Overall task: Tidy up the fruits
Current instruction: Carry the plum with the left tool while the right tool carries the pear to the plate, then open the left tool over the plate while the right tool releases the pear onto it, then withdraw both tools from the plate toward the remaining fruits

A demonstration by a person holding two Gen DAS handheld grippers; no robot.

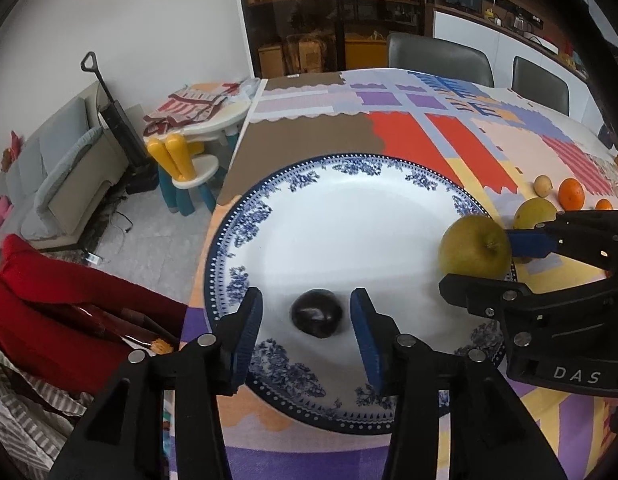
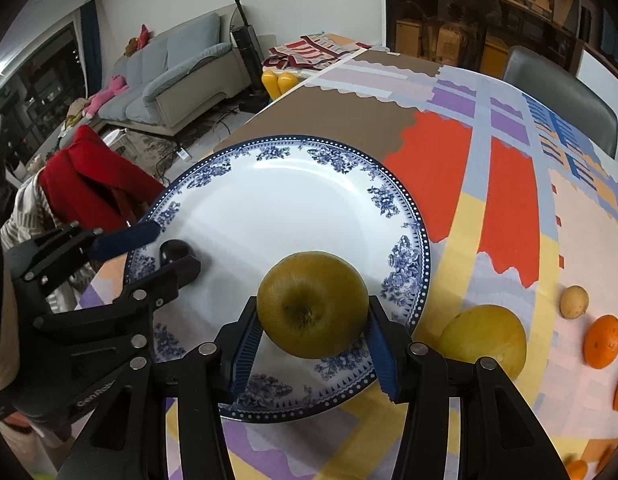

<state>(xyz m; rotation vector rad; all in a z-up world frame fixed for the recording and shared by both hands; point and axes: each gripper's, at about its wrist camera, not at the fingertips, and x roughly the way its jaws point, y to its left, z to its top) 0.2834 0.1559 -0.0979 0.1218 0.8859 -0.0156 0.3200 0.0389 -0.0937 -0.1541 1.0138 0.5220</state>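
A blue-and-white plate (image 1: 349, 216) (image 2: 293, 200) lies on the patchwork tablecloth. A dark plum (image 1: 317, 313) (image 2: 174, 251) rests on the plate. My left gripper (image 1: 307, 320) is open, its fingers on either side of the plum and clear of it. My right gripper (image 2: 313, 334) is shut on a green-yellow apple (image 2: 312, 304) (image 1: 475, 246), held over the plate's near rim. It shows from the side in the left wrist view (image 1: 489, 260).
A second yellow-green fruit (image 2: 485, 338) (image 1: 535, 213), a small tan fruit (image 2: 574, 301) (image 1: 543, 185) and oranges (image 2: 603, 341) (image 1: 571, 192) lie on the cloth right of the plate. A red garment (image 1: 61, 300) hangs at the table's left edge. Chairs stand at the far side.
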